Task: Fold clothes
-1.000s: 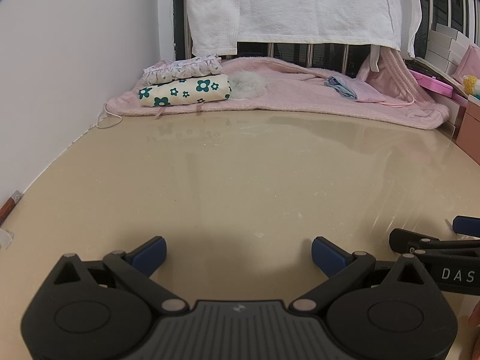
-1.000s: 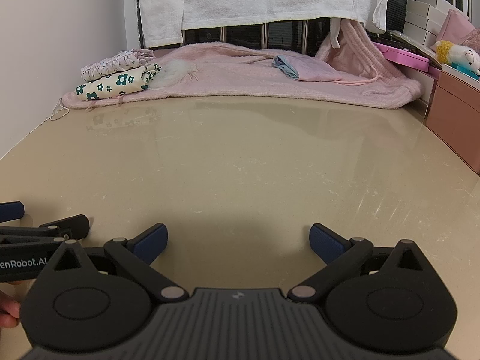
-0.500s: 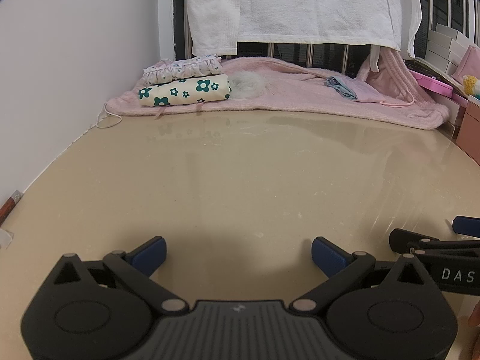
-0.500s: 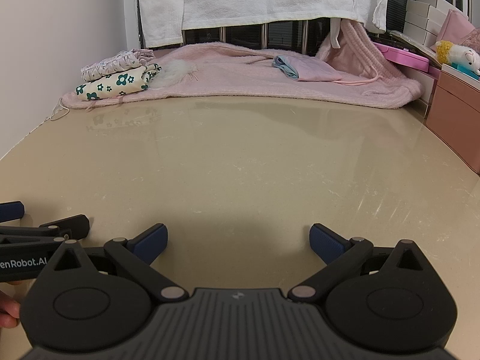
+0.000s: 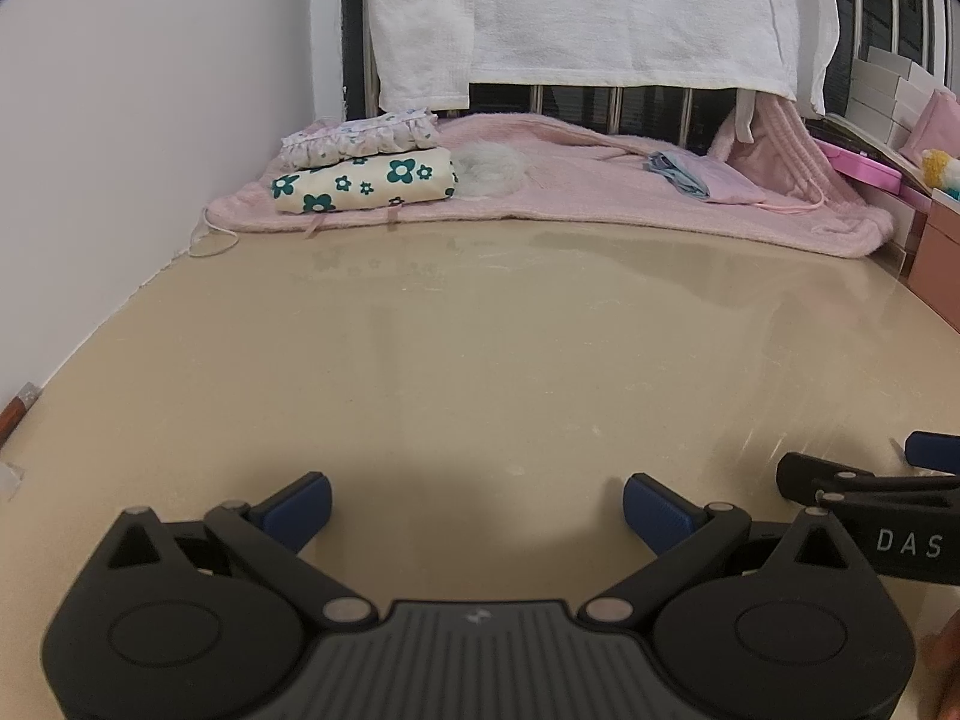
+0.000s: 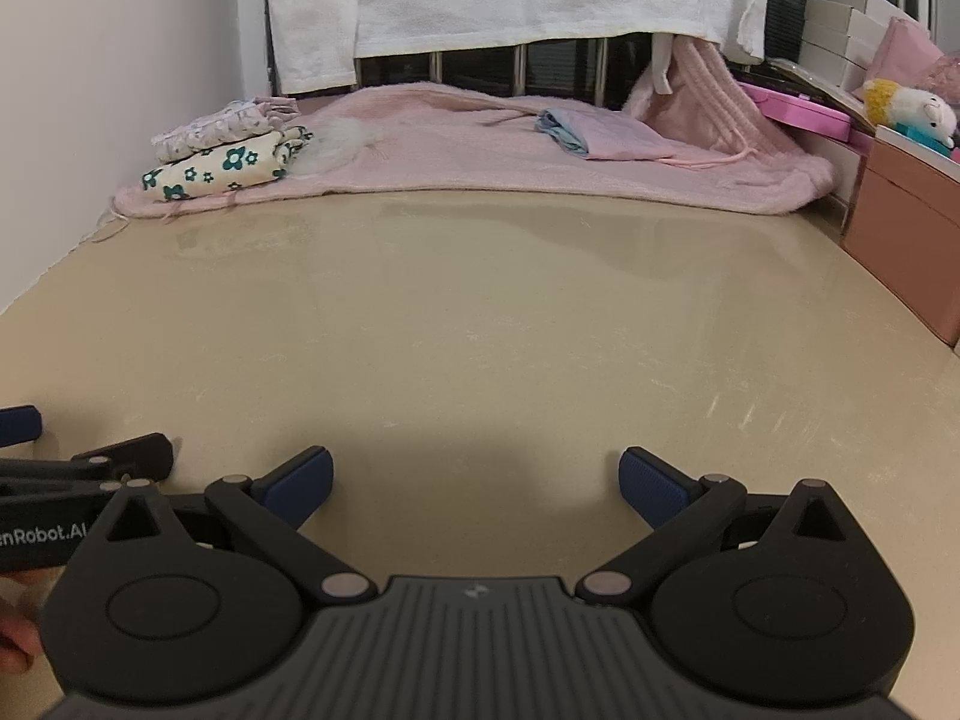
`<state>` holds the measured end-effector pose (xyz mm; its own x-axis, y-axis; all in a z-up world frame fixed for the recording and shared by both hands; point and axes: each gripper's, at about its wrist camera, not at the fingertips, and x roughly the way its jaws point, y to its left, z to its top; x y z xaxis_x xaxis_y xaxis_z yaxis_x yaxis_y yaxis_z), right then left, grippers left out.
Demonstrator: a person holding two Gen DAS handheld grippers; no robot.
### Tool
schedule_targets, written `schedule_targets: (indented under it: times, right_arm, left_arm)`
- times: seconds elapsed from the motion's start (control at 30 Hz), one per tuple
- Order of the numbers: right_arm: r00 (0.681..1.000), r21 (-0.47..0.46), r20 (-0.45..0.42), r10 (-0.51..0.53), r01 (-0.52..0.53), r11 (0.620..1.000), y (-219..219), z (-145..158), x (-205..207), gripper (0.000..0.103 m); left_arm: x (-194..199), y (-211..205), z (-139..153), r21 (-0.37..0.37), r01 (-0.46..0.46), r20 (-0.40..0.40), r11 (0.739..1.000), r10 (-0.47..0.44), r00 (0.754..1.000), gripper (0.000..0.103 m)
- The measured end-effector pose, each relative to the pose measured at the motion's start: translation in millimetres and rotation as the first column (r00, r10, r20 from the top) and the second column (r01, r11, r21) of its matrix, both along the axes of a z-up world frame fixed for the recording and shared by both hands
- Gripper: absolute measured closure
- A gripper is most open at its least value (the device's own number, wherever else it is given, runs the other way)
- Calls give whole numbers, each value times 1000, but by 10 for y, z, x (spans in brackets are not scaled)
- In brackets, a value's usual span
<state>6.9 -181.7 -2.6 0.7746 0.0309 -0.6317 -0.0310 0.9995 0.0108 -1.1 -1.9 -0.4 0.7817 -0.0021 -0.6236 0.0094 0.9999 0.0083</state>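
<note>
Both grippers rest low over a beige table top [image 5: 480, 360], side by side and empty. My left gripper [image 5: 477, 507] is open; my right gripper [image 6: 474, 483] is open too. At the far left lie two folded garments, a floral cream one [image 5: 366, 183] [image 6: 222, 171] with a ruffled pale one [image 5: 360, 135] on top. A crumpled light blue and lilac garment [image 5: 699, 174] [image 6: 600, 135] lies far back right on a pink blanket [image 5: 600, 192] [image 6: 480, 144].
A white towel [image 5: 600, 6] hangs on a rail behind the blanket. A white wall [image 5: 120, 120] runs along the left. Pink boxes [image 6: 798, 111], a plush toy [image 6: 906, 108] and a brown drawer unit [image 6: 906, 240] stand at the right. A grey fluffy tuft [image 5: 492, 168] lies beside the folded stack.
</note>
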Motion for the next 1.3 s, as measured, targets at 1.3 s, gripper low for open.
schedule_targets:
  times: [1.3]
  right_arm:
    - [1000, 9, 4, 7, -8, 1000, -35, 3, -30, 1]
  left_arm:
    - [17, -31, -17, 5, 4, 2, 1000, -4, 1000, 0]
